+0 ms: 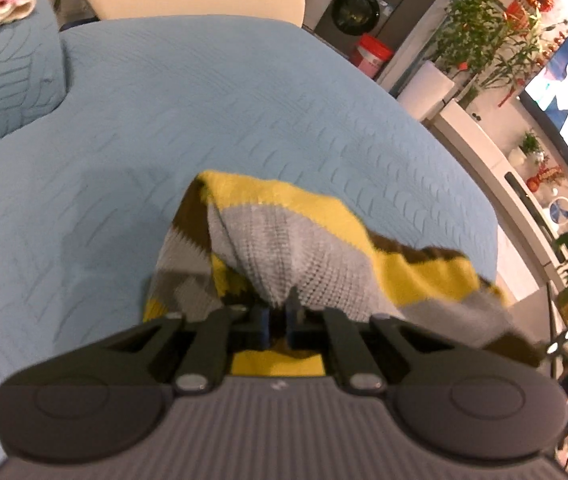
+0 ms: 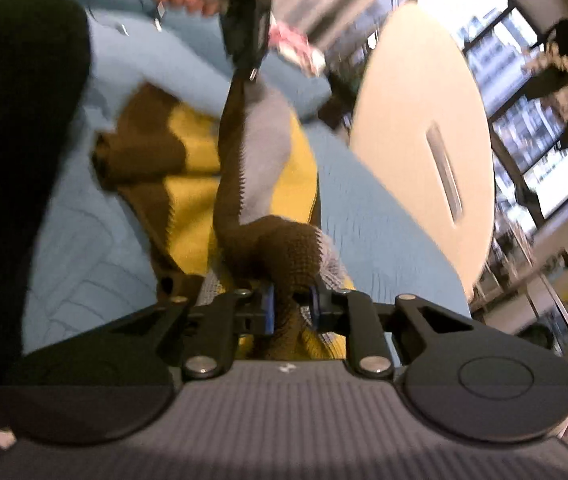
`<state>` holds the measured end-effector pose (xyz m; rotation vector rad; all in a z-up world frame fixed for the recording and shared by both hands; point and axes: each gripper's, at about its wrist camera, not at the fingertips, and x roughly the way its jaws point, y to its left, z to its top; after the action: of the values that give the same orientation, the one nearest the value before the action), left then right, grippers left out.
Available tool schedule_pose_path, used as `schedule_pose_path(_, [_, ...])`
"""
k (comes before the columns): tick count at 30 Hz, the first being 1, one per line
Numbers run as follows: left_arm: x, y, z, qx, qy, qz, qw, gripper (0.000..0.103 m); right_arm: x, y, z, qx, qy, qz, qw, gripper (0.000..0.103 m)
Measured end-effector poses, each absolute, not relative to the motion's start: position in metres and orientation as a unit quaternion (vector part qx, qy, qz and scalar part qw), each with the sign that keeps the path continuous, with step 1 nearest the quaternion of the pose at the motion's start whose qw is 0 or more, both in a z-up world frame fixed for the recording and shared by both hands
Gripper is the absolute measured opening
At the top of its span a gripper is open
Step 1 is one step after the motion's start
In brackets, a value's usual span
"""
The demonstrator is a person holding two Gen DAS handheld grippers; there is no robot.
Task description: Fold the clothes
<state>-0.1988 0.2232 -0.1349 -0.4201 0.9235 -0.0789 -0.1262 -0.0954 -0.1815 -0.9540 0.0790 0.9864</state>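
Two grippers clamp one knit sweater (image 1: 284, 240). Left gripper (image 1: 278, 322), lower centre of its view, pinches grey fabric above the blue quilted sofa cover (image 1: 164, 120). Right gripper (image 2: 289, 306), lower centre, pinches a brown fold; the sweater hangs between them.

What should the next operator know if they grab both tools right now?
Left tool: shut on the yellow, grey and brown striped knit sweater, grey part bunched at its tips.
Right tool: shut on a brown section of the same sweater.
Sweater is stretched between both tools above the light blue quilted cover; one part trails onto the cover in the right wrist view.
Done: both grips secured. No neat fold visible.
Left: lay it flat, fold it.
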Motion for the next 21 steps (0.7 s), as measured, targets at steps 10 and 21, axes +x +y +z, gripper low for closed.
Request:
schedule_pose_path(10, [-0.239,0.235,-0.190,-0.253,0.488,-0.021,0.835,0.014,-0.104,-0.106,-0.215,-0.516,0.205,0.471,0.685,0.042])
schedule_pose_path(21, [-0.227,0.200,-0.119,-0.055,0.434,0.064,0.897,0.082,-0.043,-0.150,-0.131,-0.096,0.237,0.400,0.880,0.079])
